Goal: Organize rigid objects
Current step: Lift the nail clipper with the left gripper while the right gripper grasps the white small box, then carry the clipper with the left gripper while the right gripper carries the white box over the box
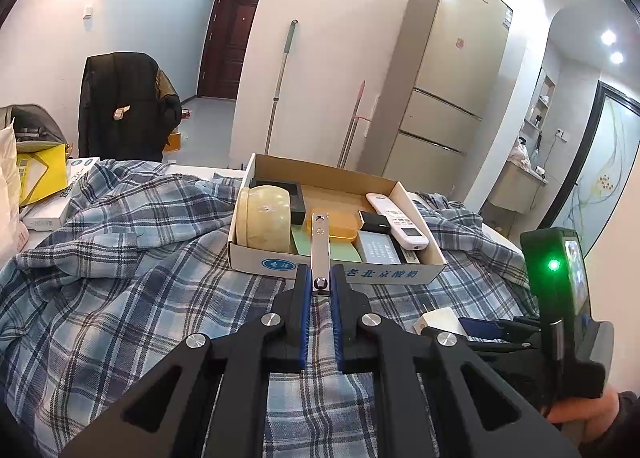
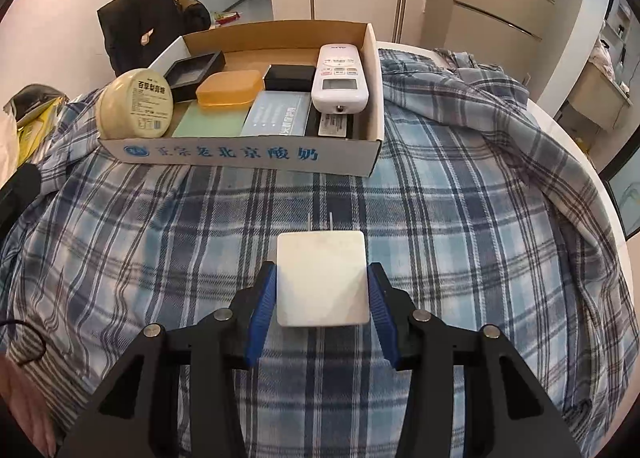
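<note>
Right wrist view: white square block (image 2: 322, 278) lies on the plaid cloth (image 2: 460, 217), at 6 o'clock from the cardboard box (image 2: 248, 155). Right gripper (image 2: 322, 290) brackets it, blue pads at both sides, apparently touching; a firm pinch I cannot tell. Step looks like grasping; next calls for a lift toward the box at 12 o'clock. Left gripper (image 1: 321, 284), pressed together, pinches a metal nail clipper (image 1: 320, 246) near the box front, tilted downward.
</note>
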The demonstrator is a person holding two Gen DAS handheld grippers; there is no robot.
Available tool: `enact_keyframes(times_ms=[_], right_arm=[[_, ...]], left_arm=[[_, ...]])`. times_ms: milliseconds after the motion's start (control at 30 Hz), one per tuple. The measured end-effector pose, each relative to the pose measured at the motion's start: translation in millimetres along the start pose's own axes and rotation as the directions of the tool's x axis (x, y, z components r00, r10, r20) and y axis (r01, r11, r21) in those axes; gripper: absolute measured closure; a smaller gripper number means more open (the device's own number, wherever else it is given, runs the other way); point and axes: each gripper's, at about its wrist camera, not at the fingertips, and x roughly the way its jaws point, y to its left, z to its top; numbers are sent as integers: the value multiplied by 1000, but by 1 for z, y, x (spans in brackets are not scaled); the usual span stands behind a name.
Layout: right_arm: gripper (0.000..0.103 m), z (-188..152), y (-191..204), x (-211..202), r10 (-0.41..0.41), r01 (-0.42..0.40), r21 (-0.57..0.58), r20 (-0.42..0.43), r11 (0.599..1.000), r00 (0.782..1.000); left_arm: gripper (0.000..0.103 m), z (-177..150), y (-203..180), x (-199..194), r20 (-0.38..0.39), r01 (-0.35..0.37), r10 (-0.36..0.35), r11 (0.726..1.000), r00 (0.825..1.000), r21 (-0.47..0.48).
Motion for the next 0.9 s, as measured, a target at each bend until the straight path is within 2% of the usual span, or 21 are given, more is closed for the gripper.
enact_keyframes(times_ms=[200,367,433,500,567,733,900], right_arm=[[59,-11,1,-6,-16,17,-24,54,1000,998],[59,-12,-9,-24,21,-21,-2,197,1000,980],[59,-13,-13,-30,51,-54,4,258,999,965],[59,-14,-19,-31,130,-137,1,290,991,948],[59,-14,-23,-34,163,-175,11,312,985,936],[59,-20,-28,-56,138,-165,26,432,986,891],[59,-26,-26,-77,76,-97,11,536,995,841]], left_arm=[[93,0,-1,1,-1,4,-4,1000,1000,18],[93,-2,-7,1,2,-2,2,998,1000,55],[93,-2,-7,1,2,-6,6,999,1000,51],[93,-2,-6,1,5,-11,10,999,1000,50],[93,-2,-8,0,10,-16,16,998,1000,58],[93,-4,-15,-4,31,-29,27,995,999,93],[93,-3,-20,-7,33,-44,40,991,999,129]])
